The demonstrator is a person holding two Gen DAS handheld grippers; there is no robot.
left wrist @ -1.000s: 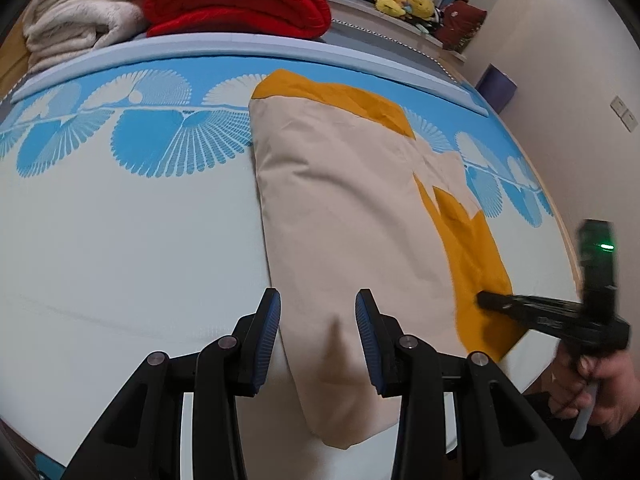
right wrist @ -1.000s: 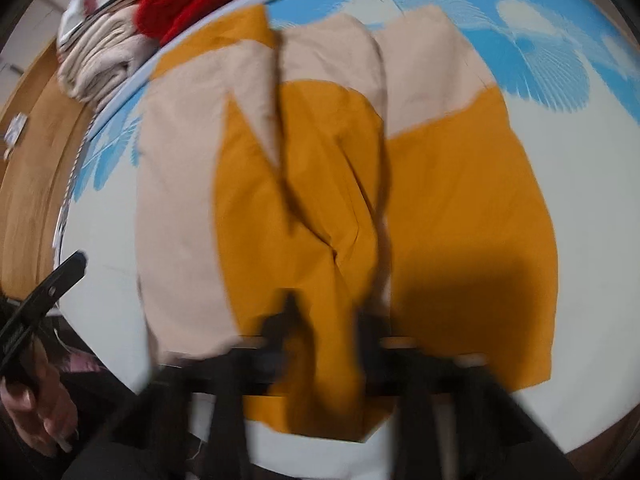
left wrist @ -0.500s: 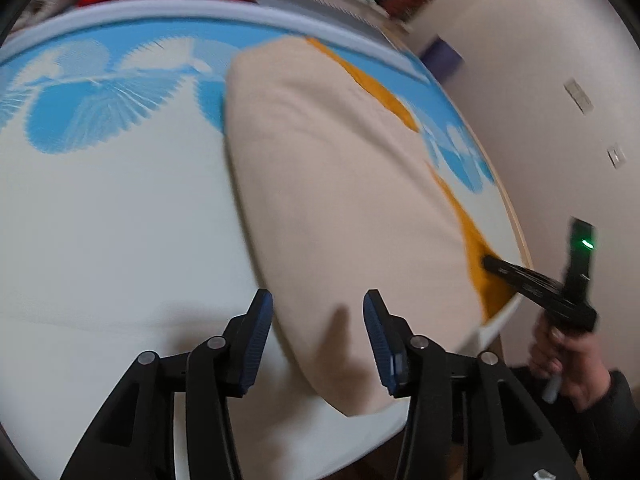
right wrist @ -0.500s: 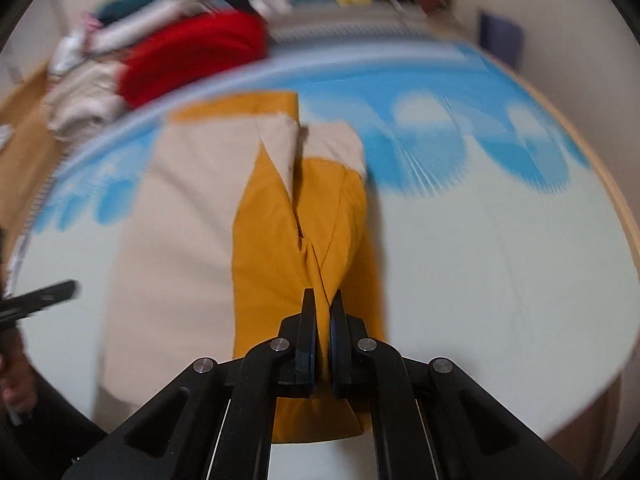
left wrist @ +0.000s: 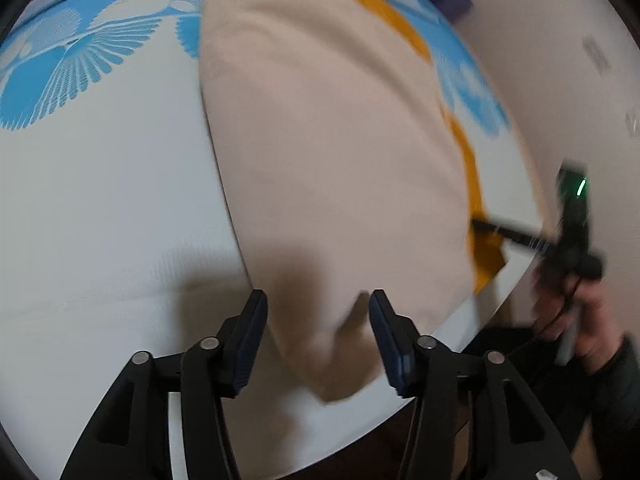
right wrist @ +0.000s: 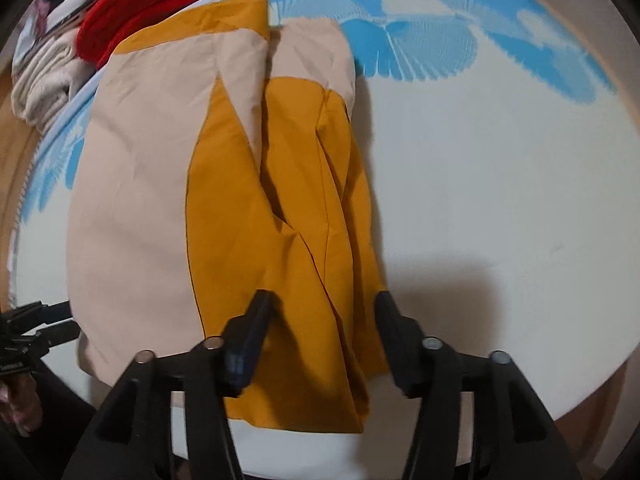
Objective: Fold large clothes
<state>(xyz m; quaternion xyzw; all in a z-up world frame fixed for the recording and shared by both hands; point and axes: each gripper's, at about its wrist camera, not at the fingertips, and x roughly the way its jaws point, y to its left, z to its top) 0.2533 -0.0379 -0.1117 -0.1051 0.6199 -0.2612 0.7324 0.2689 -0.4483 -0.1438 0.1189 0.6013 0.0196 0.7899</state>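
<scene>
The surface (right wrist: 500, 184) lies bare to the right of the folded garment (right wrist: 248, 184), a wide white stretch up to the blue fan print, open to a claw. In the left wrist view the same holds left of the garment (left wrist: 332, 152): flat bare surface (left wrist: 108, 208) from the near edge to the printed band. The garment's near corner overhangs the surface edge between the spread fingers of the left claw (left wrist: 318, 338). At the far edge a red blanket (right wrist: 148, 4) and a cream blanket (right wrist: 44, 80) are stacked, closing off that side (beyond the raised rim). The right claw (right wrist: 320, 340) stands wide over the orange panel, and the right claw (left wrist: 480, 225) reaches in at the garment's far side.
</scene>
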